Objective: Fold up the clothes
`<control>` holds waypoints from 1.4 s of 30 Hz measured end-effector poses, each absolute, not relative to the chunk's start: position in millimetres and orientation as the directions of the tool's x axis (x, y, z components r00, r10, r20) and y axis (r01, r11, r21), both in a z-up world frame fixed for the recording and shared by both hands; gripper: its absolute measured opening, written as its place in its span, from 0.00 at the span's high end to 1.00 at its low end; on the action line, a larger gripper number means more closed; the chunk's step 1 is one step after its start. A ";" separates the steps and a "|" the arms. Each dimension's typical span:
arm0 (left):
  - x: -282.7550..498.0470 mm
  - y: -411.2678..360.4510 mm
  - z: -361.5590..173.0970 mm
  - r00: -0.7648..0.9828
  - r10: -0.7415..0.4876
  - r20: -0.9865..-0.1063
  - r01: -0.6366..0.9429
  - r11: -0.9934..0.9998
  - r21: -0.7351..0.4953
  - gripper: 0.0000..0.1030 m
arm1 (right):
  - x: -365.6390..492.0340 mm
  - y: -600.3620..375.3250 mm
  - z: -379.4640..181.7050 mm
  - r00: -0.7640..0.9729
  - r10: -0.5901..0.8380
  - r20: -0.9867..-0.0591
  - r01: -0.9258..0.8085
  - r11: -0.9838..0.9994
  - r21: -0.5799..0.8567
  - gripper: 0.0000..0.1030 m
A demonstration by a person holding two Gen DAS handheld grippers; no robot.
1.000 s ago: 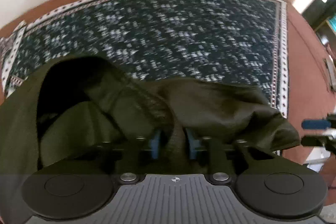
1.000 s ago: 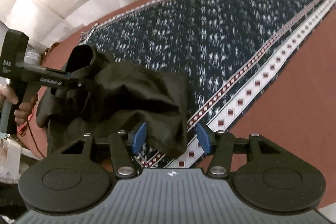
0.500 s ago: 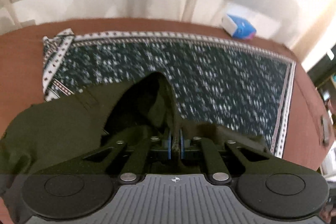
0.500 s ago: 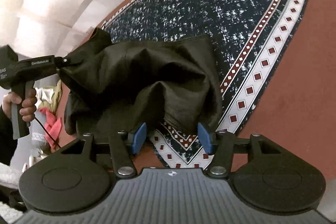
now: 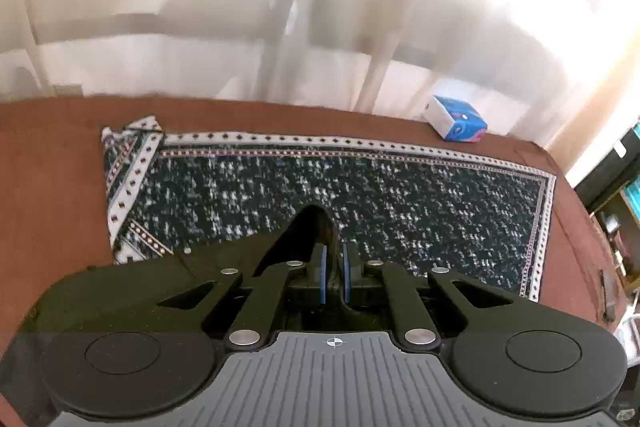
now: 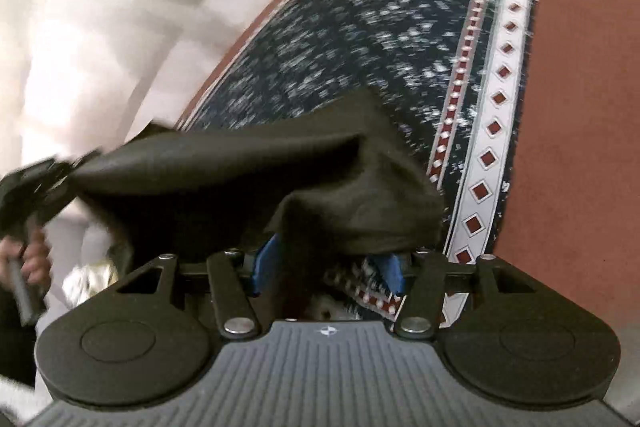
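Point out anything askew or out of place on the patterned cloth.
The patterned cloth's far-left corner is flipped over onto itself, its border showing diagonally instead of lying flat. The dark garment hangs bunched from the left gripper. Nothing looks spilled or damaged.

Patterned rug (image 5: 400, 195) lies flat on brown surface (image 5: 52, 163); its far-left corner is folded over. Blue tissue pack (image 5: 456, 118) sits on the brown just past rug's far edge, near the right end. White curtains (image 5: 200, 7) behind rug.

Black linkage arms with silver screws; blue fingers (image 5: 322, 273); ribbed grey housing; crosshair marking
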State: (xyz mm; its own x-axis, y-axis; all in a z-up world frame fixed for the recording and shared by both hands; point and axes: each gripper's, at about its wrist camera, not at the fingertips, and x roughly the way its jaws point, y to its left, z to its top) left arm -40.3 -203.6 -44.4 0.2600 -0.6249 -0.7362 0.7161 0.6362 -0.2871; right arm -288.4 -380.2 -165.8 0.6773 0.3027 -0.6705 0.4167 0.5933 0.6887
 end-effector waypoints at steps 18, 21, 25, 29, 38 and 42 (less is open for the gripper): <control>-25.8 -144.3 58.8 0.297 -0.796 -0.528 0.770 0.526 -0.360 0.96 | -245.4 -362.5 -29.7 0.894 0.328 -0.304 0.031 0.633 0.773 0.96; -25.9 -121.6 95.8 0.330 -0.819 -0.469 0.773 0.520 -0.363 0.96 | -234.3 -351.8 14.6 0.895 0.380 -0.235 -0.089 0.667 0.740 0.96; -35.6 -89.8 151.5 0.391 -0.851 -0.352 0.777 0.510 -0.369 1.00 | -227.1 -345.5 68.5 0.881 0.446 -0.161 -0.237 0.708 0.665 0.96; -63.6 -61.5 217.5 0.433 -0.888 -0.155 0.812 0.459 -0.360 1.00 | -229.7 -352.9 119.1 0.868 0.487 -0.099 -0.355 0.748 0.561 0.96; -90.0 -96.2 181.2 0.473 -0.786 -0.398 0.746 0.598 -0.293 0.73 | -225.4 -374.3 130.1 0.845 0.503 -0.180 -0.388 0.809 0.442 0.97; -77.5 -111.6 97.1 0.406 -0.699 -0.589 0.686 0.659 -0.309 0.34 | -234.4 -385.3 102.7 0.831 0.506 -0.232 -0.344 0.795 0.500 0.97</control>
